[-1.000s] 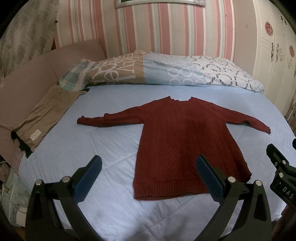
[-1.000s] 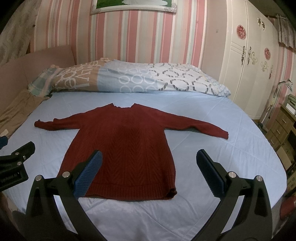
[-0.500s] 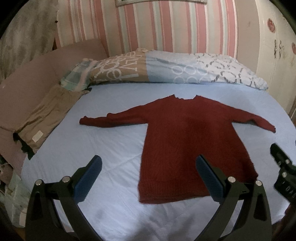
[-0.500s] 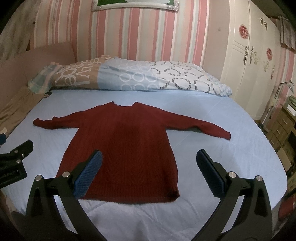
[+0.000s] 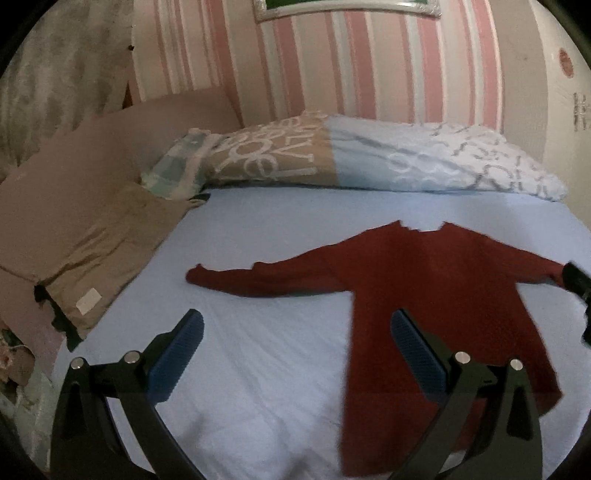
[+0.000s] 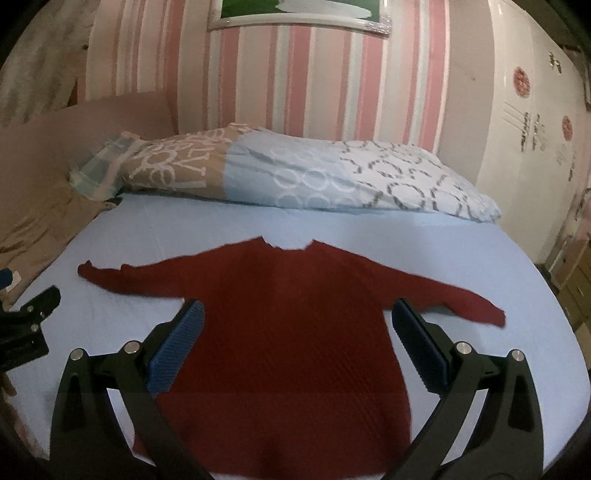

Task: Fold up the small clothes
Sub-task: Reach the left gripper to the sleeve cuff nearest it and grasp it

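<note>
The left gripper has its blue-padded fingers spread wide with nothing between them, held above the bare sheet just beside the red sweater, on the side of the sleeve that stretches toward the tan cloth. The right gripper is equally wide and empty, hovering over the sweater's body, one pad at either edge of the torso (how far above the knit cannot be told).

The red sweater lies flat and face up on the light blue bed sheet, both sleeves spread outward, neckline toward the pillow and hem toward the grippers. Beyond the neckline, the long patterned pillow runs across the head of the bed. Past the sweater's far sleeve end, a folded tan cloth with a white label rests at the sheet's edge. Behind the pillow stands a pink-striped wall with a framed picture.
</note>
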